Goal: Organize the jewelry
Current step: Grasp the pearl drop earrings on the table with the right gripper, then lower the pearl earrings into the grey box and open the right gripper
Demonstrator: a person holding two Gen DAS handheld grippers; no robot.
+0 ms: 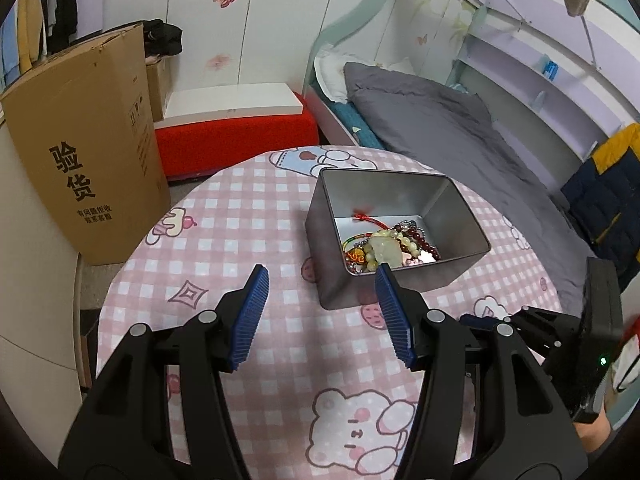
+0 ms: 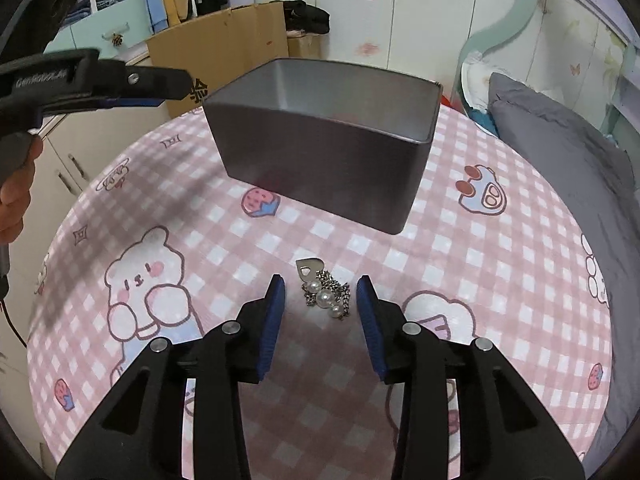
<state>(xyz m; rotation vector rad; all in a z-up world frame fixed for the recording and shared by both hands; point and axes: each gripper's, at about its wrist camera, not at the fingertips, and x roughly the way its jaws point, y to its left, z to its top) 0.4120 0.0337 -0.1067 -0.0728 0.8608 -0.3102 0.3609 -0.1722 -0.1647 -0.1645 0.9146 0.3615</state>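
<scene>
A grey metal tin (image 1: 320, 256) stands on the round table with the pink checked cloth (image 1: 240, 216). Bead bracelets, a pale jade pendant and red cords (image 1: 384, 246) lie in a heap in its near corner. My left gripper (image 1: 322, 270) hovers open in front of the tin's near wall, with nothing between its blue pads. In the right wrist view a short silver chain with pearls and a heart tag (image 2: 326, 296) lies on the cloth in front of the tin (image 2: 320, 160). My right gripper (image 2: 321, 282) straddles this chain, open, its pads clear of it on both sides.
A tall cardboard box (image 1: 80, 152) stands off the table's left edge, and a red bench (image 1: 232, 140) behind it. A bed with a grey duvet (image 1: 440, 120) runs along the right. A person's hand (image 2: 16, 184) holds the left tool at the upper left of the right wrist view.
</scene>
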